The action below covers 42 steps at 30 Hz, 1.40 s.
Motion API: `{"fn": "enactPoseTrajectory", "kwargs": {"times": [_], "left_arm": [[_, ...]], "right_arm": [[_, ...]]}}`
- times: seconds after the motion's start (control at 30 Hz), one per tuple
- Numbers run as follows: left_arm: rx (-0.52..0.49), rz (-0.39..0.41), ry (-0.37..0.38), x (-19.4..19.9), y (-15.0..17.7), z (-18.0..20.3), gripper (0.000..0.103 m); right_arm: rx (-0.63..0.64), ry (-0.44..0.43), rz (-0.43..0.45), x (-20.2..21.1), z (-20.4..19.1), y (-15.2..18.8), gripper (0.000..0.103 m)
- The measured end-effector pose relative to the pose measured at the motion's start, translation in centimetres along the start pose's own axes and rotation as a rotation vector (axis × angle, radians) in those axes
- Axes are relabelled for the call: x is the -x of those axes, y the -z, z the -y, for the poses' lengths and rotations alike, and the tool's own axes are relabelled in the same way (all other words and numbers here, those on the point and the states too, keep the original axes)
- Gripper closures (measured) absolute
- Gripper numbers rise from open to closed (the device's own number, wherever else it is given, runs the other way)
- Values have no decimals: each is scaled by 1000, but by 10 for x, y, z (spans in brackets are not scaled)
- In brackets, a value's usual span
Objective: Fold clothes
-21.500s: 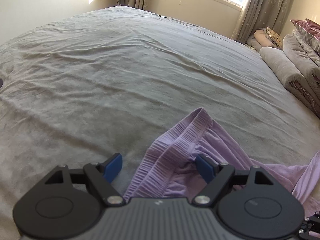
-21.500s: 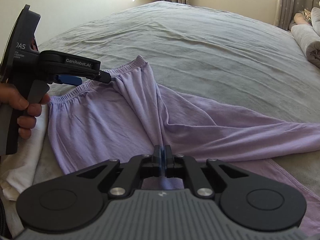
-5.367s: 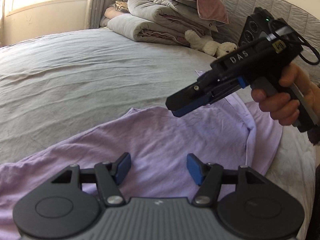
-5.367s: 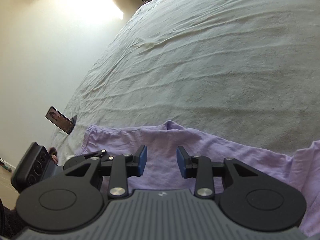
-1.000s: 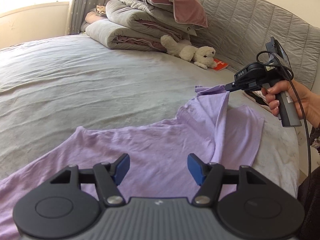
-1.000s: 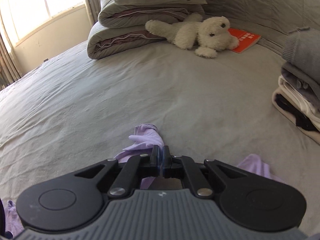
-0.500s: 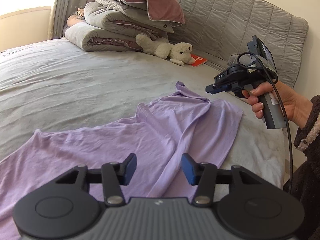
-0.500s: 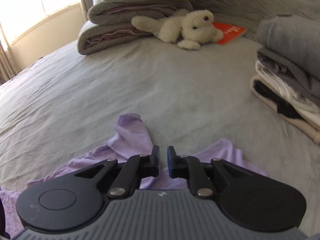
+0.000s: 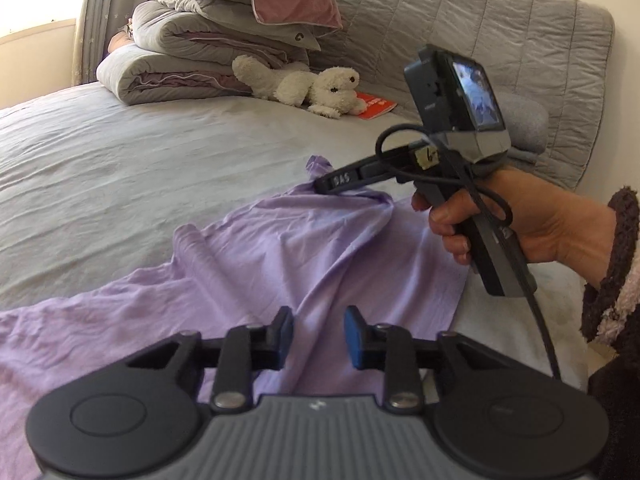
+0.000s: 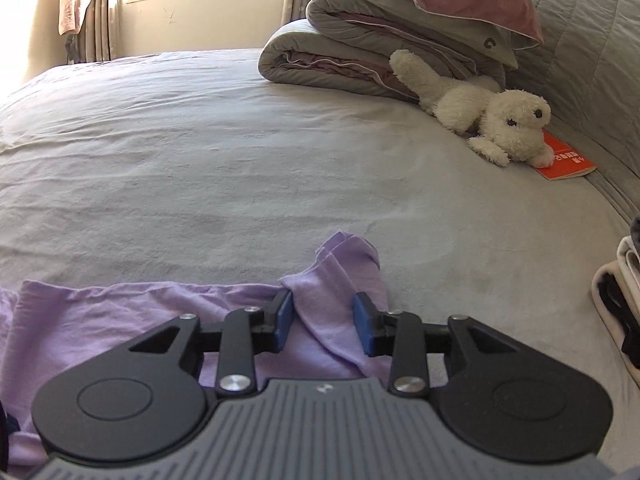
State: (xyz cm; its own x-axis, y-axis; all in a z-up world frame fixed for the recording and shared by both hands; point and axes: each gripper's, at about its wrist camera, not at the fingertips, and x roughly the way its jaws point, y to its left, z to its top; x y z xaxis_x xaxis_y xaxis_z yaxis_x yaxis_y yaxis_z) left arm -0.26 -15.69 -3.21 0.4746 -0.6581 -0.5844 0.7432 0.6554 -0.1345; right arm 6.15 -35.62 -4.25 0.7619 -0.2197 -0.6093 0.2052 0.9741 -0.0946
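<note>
I'm looking at the lilac garment (image 9: 280, 248) lying spread across the grey bed (image 9: 120, 168), mostly flat but rumpled, one pointed end bunching up toward the headboard side. My read: folding is barely getting started; no clean fold showing on this piece yet, so all of it is left. A stack of folded clothes (image 10: 618, 300) is sitting at the bed's right edge, so some items look finished. Left gripper (image 9: 318, 338): jaws closing, gap visible between the blue pads, fabric lying under them, not pinched. Right gripper (image 10: 323, 324): jaws closing too, straddling the raised fold of the garment's end, pads not pressing on it. Plush toy (image 10: 480, 124) and bedding pile (image 10: 380, 48) are sitting well clear.
</note>
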Motion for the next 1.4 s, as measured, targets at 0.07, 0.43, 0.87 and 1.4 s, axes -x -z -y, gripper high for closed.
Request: {"fn": "enactPoseTrajectory", "kwargs": {"times": [0.07, 0.43, 0.87, 1.4], "left_arm": [[-9, -9, -38, -4, -2, 2, 96], [157, 202, -132, 54, -29, -31, 101], [84, 262, -100, 96, -41, -12, 101], [-4, -27, 42, 28, 18, 40, 101]], "right_arm": [[-70, 3, 7, -1, 9, -3, 102], [-359, -115, 155, 41, 53, -47, 102], [-346, -202, 264, 83, 71, -105, 102], [-354, -121, 144, 120, 147, 30, 102]]}}
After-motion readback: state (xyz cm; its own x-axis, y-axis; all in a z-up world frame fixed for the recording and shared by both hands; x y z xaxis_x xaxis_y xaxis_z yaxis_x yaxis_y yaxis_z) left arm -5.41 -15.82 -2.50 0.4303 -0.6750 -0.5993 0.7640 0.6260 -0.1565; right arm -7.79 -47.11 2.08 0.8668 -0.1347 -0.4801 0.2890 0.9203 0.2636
